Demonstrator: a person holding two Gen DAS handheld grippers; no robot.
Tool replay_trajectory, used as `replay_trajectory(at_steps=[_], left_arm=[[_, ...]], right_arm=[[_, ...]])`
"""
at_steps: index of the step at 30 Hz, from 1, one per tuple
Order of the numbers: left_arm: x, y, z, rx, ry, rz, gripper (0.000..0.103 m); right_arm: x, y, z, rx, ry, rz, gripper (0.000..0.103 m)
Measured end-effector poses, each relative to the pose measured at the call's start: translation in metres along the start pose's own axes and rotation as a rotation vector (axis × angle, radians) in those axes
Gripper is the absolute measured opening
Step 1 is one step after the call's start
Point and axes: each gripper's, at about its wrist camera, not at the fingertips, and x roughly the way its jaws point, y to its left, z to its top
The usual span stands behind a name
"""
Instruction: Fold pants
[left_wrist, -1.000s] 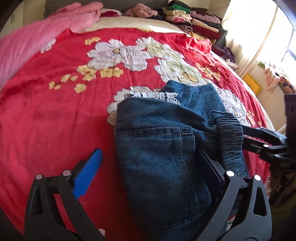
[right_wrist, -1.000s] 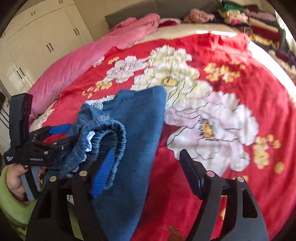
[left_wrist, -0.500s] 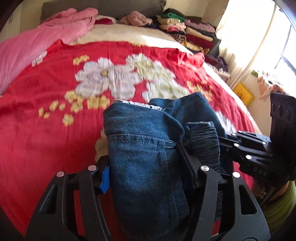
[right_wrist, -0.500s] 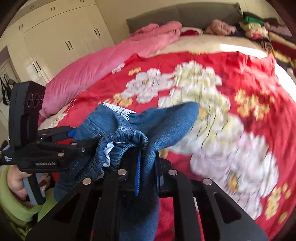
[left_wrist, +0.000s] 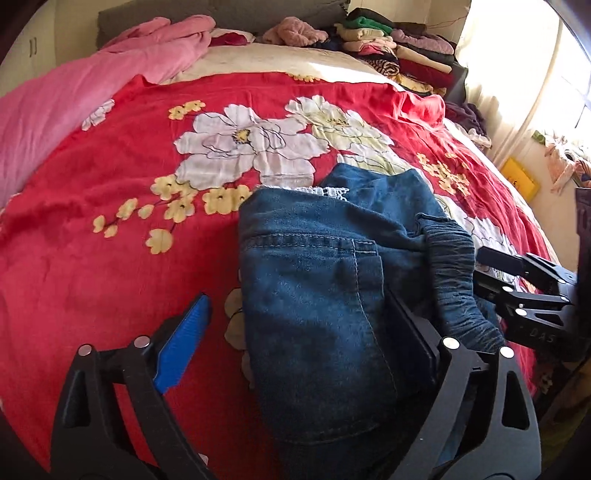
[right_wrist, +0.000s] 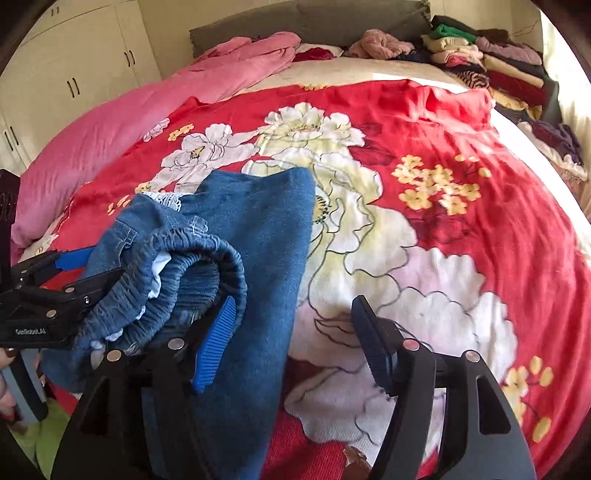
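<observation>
Folded blue denim pants (left_wrist: 325, 295) on red floral bedspread (left_wrist: 92, 258), L gripper (left_wrist: 295, 332) & R gripper (right_wrist: 291, 339) both spread wide, gripping nothing, elastic waistband (right_wrist: 192, 273) bunched btwn them.

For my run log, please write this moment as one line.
left tool: open, astride jeans | right tool: open | jeans: bunched on red bedspread

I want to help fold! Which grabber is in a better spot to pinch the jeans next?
Probably the left gripper: the jeans lie between its open fingers. The right gripper is open too, with the denim mostly beside it.
</observation>
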Motion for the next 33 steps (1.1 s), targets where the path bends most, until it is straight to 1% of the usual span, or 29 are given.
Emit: replay_trajectory(at_steps=[1,3,5,6,10,12,15,19,22,25,29,33], left_arm=[[-0.004,0.000,0.000,0.002,-0.010,0.009,0.093],[-0.017,0.000,-0.002,-0.002,-0.038,0.011,0.093],[-0.029,0.000,-0.005,-0.013,-0.064,0.009,0.093],[-0.037,-0.001,-0.007,-0.018,-0.076,0.013,0.093],[-0.067,-0.004,-0.017,-0.019,-0.114,0.018,0.093],[-0.081,-0.006,-0.024,-0.023,-0.127,0.017,0.093],[-0.100,-0.009,-0.037,-0.023,-0.158,0.019,0.093],[-0.117,-0.015,-0.059,-0.032,-0.158,0.014,0.093],[-0.121,-0.022,-0.076,-0.040,-0.147,0.005,0.093],[-0.119,-0.027,-0.090,-0.036,-0.119,0.001,0.093],[-0.115,-0.024,-0.098,-0.057,-0.110,0.001,0.093],[-0.114,-0.021,-0.098,-0.080,-0.101,0.005,0.093]], right_arm=[[-0.009,0.001,-0.001,-0.006,-0.020,-0.003,0.071],[-0.030,0.004,-0.005,-0.020,-0.068,-0.004,0.079],[-0.052,0.009,-0.009,-0.038,-0.124,-0.009,0.084],[-0.065,0.012,-0.012,-0.043,-0.155,-0.013,0.092],[-0.105,0.016,-0.024,-0.047,-0.252,0.012,0.097],[-0.121,0.017,-0.030,-0.044,-0.283,0.017,0.098],[-0.135,0.019,-0.035,-0.042,-0.307,0.015,0.098],[-0.144,0.019,-0.051,-0.025,-0.295,0.007,0.098],[-0.141,0.022,-0.066,-0.005,-0.248,0.017,0.098],[-0.136,0.026,-0.077,0.000,-0.208,0.007,0.098],[-0.132,0.027,-0.083,-0.002,-0.178,-0.005,0.098],[-0.134,0.026,-0.083,0.001,-0.182,-0.013,0.098]])
